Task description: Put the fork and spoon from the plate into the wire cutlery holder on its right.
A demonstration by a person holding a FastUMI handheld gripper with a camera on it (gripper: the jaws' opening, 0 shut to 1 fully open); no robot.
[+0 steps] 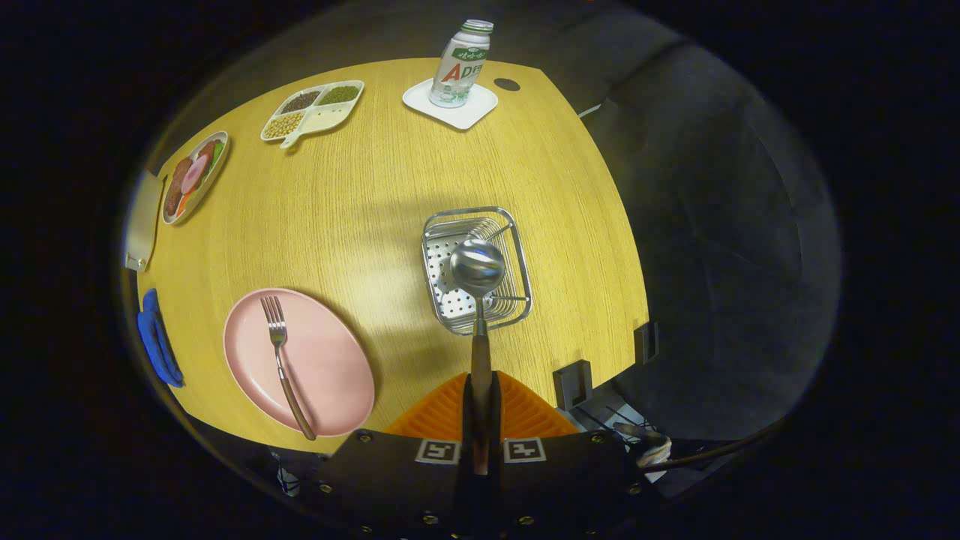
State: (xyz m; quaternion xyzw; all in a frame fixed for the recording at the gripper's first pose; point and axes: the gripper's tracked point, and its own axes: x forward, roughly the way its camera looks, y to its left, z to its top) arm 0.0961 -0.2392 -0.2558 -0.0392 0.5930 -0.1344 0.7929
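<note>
The hand-held gripper (481, 397) clamps the spoon (478, 271) by its handle, bowl poised over the wire cutlery holder (517, 259) at twelve o'clock, ready for dropping in. The fork (283, 358) lies on the pink plate (330, 367) at ten o'clock, awaiting its turn.

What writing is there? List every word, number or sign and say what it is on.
Bottle: a printed label, too blurred and curved away to quote reliably.
Claw, shut on the spoon over the wire holder: two square black-and-white code tags, patterns only, no words.
Nothing else bears readable writing.
</note>
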